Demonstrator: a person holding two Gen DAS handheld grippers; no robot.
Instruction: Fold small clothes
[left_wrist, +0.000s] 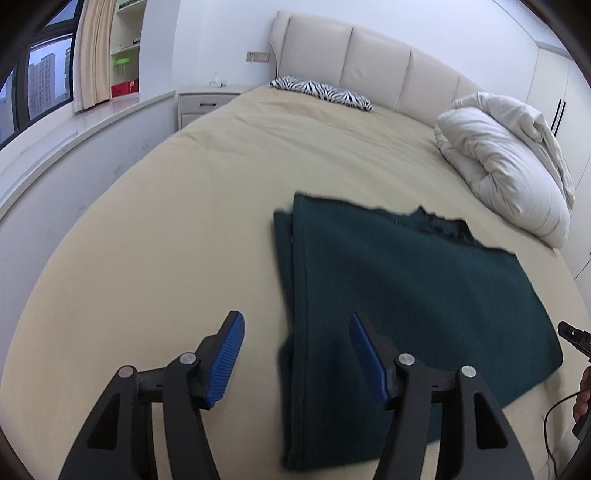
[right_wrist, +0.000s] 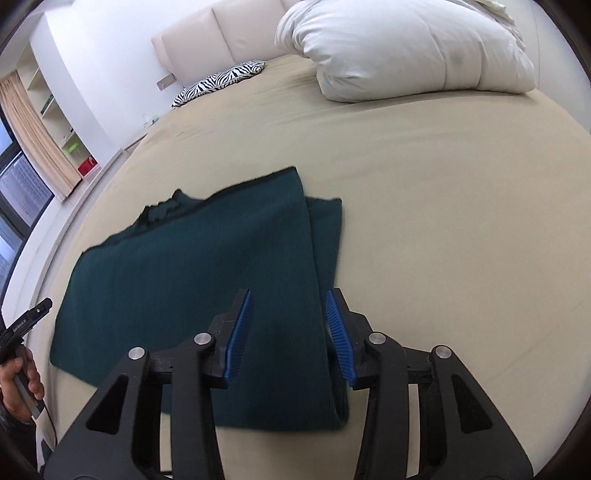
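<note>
A dark green garment (left_wrist: 406, 295) lies flat on the beige bed, with both side edges folded inward and its neckline at the far end. My left gripper (left_wrist: 297, 325) is open and empty above the garment's left folded edge. In the right wrist view the same garment (right_wrist: 192, 280) fills the middle. My right gripper (right_wrist: 288, 306) is open and empty above its right folded edge. The tip of the right gripper (left_wrist: 576, 338) shows at the right border of the left view. The left gripper (right_wrist: 26, 325), held by a hand, shows at the left border of the right view.
A rolled white duvet (left_wrist: 506, 162) lies at the bed's far right, and shows in the right wrist view (right_wrist: 402, 48). A zebra-print pillow (left_wrist: 321, 92) sits by the padded headboard (left_wrist: 369, 55). A nightstand (left_wrist: 207, 103), window ledge (left_wrist: 74, 129) and shelves (left_wrist: 125, 48) are at left.
</note>
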